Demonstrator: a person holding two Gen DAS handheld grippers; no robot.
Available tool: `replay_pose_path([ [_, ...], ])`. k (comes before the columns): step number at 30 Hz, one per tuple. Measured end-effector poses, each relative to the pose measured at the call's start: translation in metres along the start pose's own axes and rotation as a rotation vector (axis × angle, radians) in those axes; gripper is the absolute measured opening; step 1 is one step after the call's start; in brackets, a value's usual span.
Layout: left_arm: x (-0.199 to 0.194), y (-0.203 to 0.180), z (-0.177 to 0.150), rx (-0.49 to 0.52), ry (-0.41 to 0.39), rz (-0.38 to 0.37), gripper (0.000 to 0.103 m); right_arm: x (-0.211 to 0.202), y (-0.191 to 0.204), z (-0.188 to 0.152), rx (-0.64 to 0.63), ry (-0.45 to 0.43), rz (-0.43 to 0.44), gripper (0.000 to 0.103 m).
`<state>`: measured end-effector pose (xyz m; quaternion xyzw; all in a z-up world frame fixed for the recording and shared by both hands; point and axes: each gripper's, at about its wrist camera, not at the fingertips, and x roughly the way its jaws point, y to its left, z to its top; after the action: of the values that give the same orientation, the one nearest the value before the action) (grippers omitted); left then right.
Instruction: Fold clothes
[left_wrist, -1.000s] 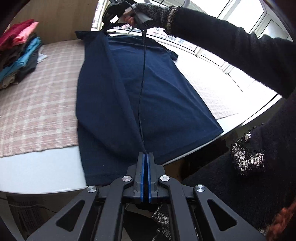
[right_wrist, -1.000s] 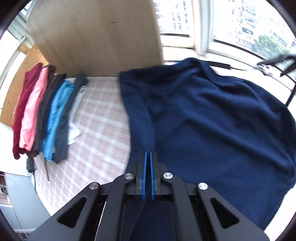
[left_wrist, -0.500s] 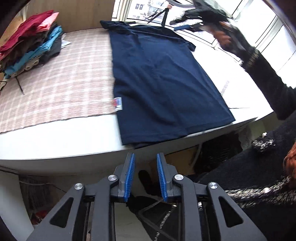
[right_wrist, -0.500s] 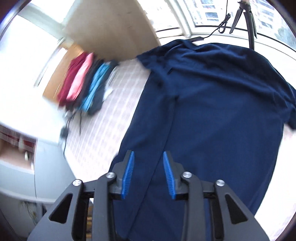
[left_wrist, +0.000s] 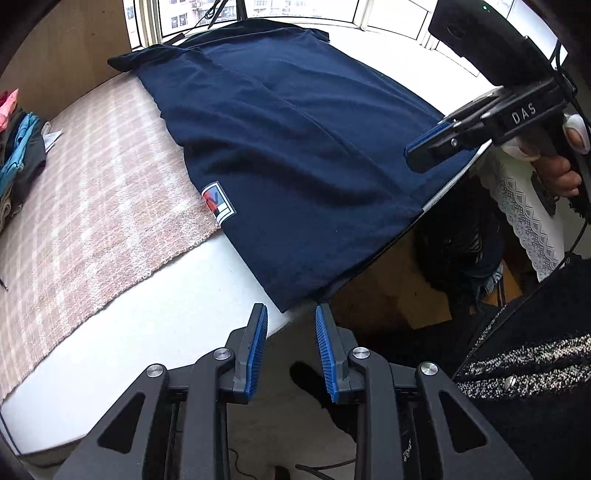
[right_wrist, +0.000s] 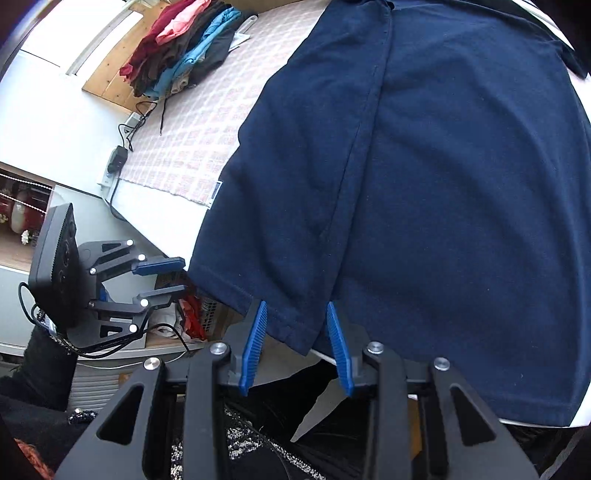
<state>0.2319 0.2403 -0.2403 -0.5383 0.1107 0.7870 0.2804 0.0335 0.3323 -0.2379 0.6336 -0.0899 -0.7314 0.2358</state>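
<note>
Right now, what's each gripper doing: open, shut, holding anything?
Left gripper: open, holding nothing.
Right gripper: open, jaws either side of the navy shirt hem.

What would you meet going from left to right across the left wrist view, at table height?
Clothes pile → checked mat → navy shirt → right claw.

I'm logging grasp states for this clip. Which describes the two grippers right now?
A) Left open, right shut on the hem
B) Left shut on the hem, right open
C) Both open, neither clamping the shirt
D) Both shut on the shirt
C: the left gripper shows a clear gap between its blue fingers, short of the navy shirt, and the right gripper is spread around the hem corner without pinching it.
</note>
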Motion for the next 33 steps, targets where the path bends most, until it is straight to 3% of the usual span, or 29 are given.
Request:
replay_pose_path([
  [5,0.009,0.0,0.005,0.015,-0.006,-0.003,0.023,0.013,0.0,-0.008,0.008,0.017,-0.045,0.034],
  [8,0.01,0.004,0.007,-0.026,-0.026,-0.038,0.003,0.026,0.002,-0.012,0.007,0.041,-0.073,0.034],
  [13,-0.012,0.003,0.001,-0.037,-0.089,-0.077,0.001,0.026,-0.001,-0.012,0.013,0.021,-0.058,0.034],
  [14,-0.017,0.003,-0.001,-0.04,-0.089,-0.068,0.001,0.025,-0.002,-0.012,0.012,0.017,-0.048,0.029],
  [15,-0.021,0.003,-0.004,-0.043,-0.087,-0.056,0.001,0.023,-0.004,-0.014,0.009,0.02,-0.035,0.007],
  [16,-0.026,0.003,-0.007,-0.046,-0.086,-0.044,0.001,0.022,-0.005,-0.013,0.014,0.02,-0.019,0.002],
  [19,-0.034,0.006,-0.012,-0.089,-0.103,-0.045,0.001,0.015,-0.007,-0.015,0.039,0.0,0.037,0.002],
  [21,-0.03,0.01,-0.015,-0.14,-0.103,-0.071,0.001,0.015,-0.011,-0.017,0.041,0.0,0.026,0.002],
  [24,-0.021,0.006,-0.014,-0.129,-0.083,-0.05,0.001,0.015,-0.013,-0.015,0.057,0.004,0.029,0.002],
  [29,-0.045,0.001,-0.012,-0.116,-0.144,-0.071,0.001,-0.008,-0.006,-0.018,0.008,-0.041,0.006,0.001],
  [33,-0.014,0.0,-0.018,-0.1,-0.048,-0.065,0.001,0.004,-0.016,-0.022,0.047,0.003,-0.041,0.001],
])
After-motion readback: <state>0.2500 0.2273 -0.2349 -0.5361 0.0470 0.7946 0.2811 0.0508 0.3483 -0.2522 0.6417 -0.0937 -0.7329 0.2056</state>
